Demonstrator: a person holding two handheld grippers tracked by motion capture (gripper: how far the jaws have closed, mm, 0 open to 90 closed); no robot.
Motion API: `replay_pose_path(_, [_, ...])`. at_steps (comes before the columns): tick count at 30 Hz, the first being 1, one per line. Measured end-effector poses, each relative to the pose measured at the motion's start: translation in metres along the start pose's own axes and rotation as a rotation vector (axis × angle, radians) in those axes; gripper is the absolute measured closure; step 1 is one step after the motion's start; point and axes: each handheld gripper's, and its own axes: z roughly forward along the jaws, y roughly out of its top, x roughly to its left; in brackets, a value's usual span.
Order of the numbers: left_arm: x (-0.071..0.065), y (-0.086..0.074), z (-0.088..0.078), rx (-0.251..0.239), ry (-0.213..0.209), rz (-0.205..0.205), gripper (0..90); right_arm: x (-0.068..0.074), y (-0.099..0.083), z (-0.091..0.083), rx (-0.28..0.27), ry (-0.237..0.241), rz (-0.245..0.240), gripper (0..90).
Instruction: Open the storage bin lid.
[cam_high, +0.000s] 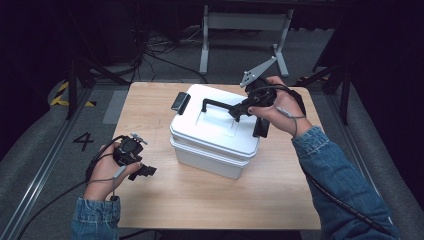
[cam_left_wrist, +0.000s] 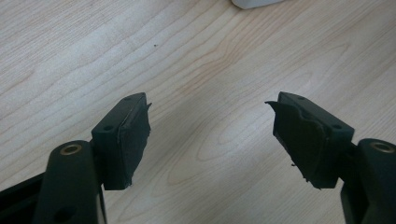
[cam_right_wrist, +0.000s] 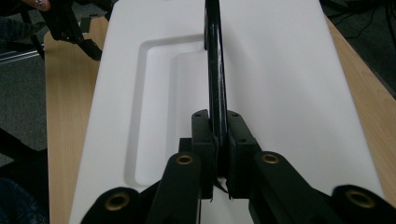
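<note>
Currently: wooden surface (cam_high: 280, 200) carries a white box (cam_high: 212, 132) at centre, lid on. Black handle (cam_high: 220, 105) stands raised above the lid. Right claw (cam_right_wrist: 218, 140) is clamped tight on that handle. Left claw (cam_left_wrist: 210, 135) gapes wide, empty, over bare wood left of the box.

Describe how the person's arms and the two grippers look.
Both arms wear blue denim sleeves. The left gripper and the right gripper are black, each trailing a dark cable. A grey three-cornered plate with small holes tops the right one. Up close, the jaws show brass-coloured pivot rivets and worn, ragged-edged black pads.
</note>
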Motion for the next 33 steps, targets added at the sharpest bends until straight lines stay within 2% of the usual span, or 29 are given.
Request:
replay_pose_path(11, [0.001, 0.0, 0.0, 0.002, 0.011, 0.012, 27.9, -0.007, -0.007, -0.021, -0.023, -0.024, 0.022, 85.0])
replay_pose_path(18, [0.0, 0.001, 0.002, 0.003, -0.005, 0.003, 27.9, -0.016, -0.019, -0.04, -0.043, -0.053, 0.055, 85.0])
replay_pose_path(20, [-0.001, 0.001, 0.002, 0.006, -0.005, -0.004, 27.9, -0.019, -0.023, -0.046, -0.046, -0.062, 0.067, 85.0])
replay_pose_path(23, [0.0, 0.001, 0.002, 0.012, 0.005, 0.013, 27.9, -0.023, -0.029, -0.054, -0.048, -0.081, 0.084, 85.0])
replay_pose_path(26, [-0.001, 0.001, 0.003, 0.013, -0.007, -0.004, 27.9, -0.028, -0.036, -0.062, -0.053, -0.101, 0.101, 85.0])
replay_pose_path(28, [0.0, 0.002, 0.003, 0.012, 0.006, 0.015, 27.8, -0.032, -0.041, -0.068, -0.051, -0.121, 0.114, 85.0])
replay_pose_path(29, [-0.001, 0.001, 0.004, 0.012, -0.006, 0.005, 27.8, -0.034, -0.043, -0.07, -0.051, -0.125, 0.119, 85.0])
replay_pose_path(33, [-0.001, 0.002, 0.004, 0.015, -0.001, 0.009, 27.8, -0.04, -0.05, -0.078, -0.053, -0.151, 0.141, 85.0])
